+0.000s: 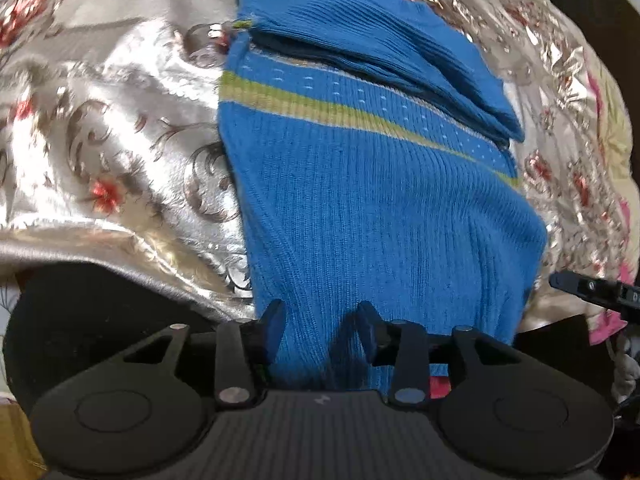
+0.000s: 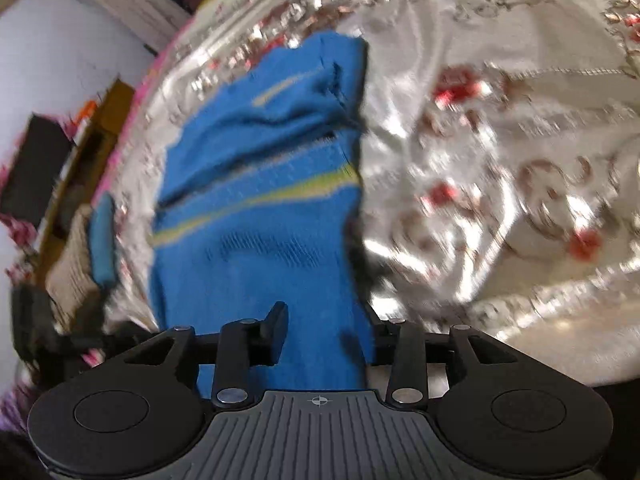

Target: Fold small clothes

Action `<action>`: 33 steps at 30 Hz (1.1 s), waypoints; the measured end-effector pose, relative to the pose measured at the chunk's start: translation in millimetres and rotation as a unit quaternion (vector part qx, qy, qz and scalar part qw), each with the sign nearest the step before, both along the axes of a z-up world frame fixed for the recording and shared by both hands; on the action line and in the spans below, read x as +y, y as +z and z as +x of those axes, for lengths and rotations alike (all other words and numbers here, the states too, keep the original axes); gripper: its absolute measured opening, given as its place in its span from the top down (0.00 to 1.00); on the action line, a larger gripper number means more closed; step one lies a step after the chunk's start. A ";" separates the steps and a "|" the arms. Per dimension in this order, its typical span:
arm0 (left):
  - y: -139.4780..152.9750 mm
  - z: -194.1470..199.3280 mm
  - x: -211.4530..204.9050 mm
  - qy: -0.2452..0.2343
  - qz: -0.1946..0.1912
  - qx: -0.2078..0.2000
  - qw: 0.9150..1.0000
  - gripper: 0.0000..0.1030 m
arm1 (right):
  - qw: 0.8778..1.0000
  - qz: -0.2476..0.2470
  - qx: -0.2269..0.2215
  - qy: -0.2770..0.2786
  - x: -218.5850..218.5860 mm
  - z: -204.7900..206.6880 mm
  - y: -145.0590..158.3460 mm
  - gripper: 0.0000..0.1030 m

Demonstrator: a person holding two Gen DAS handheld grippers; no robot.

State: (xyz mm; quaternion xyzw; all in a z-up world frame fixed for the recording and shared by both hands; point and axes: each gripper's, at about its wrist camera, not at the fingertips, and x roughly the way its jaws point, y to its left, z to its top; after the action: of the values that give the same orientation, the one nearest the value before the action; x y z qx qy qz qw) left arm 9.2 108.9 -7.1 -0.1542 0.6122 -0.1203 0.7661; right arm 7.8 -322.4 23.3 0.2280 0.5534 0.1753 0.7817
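The left gripper (image 1: 320,328) tilts steeply downward, its fingers (image 1: 272,332) parted with a clear gap between them and pressing on nothing. The right gripper (image 2: 324,332) also angles down, one finger (image 2: 276,332) in plain sight, the other blurred; its fingers stand apart too.

Right wrist view smeared throughout: blue knit garment (image 2: 256,184) blurred, near hem hidden behind gripper body; clutter at left edge (image 2: 72,216) too blurred to identify

bare bedspread (image 1: 120,120) left, sweater (image 1: 360,200) ahead
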 end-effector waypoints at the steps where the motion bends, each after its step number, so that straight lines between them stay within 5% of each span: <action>1: 0.1 0.8 -1.7 0.000 0.005 0.001 1.000 0.58 | 1.000 0.001 0.010 0.002 0.1 -2.3 -4.0 0.61; 10: -9.8 -5.8 8.3 0.046 0.011 0.013 0.999 0.56 | 0.997 0.016 0.073 0.023 17.4 -2.8 -40.2 0.59; 16: -4.5 -6.1 1.2 0.054 0.005 -0.004 0.999 0.55 | 0.997 0.018 0.072 0.029 20.5 -5.9 -41.2 0.59; 20: -9.1 -1.3 2.1 0.066 0.035 0.006 0.997 0.56 | 0.997 0.024 0.072 0.023 18.1 -7.2 -43.5 0.59; 27: -4.7 -9.3 13.8 0.091 0.035 0.011 0.995 0.72 | 0.996 0.032 0.074 0.023 11.5 -8.4 -42.5 0.59; 33: -7.3 -8.5 8.1 0.093 0.045 0.017 0.994 0.74 | 0.997 0.034 0.071 0.025 11.8 -9.8 -40.6 0.59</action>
State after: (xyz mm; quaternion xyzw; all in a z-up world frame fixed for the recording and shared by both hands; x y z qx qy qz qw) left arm 0.7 117.0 -14.4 -0.1778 0.6129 -0.0179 0.7697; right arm -2.0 -310.6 -17.3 0.2526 0.6070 0.1966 0.7274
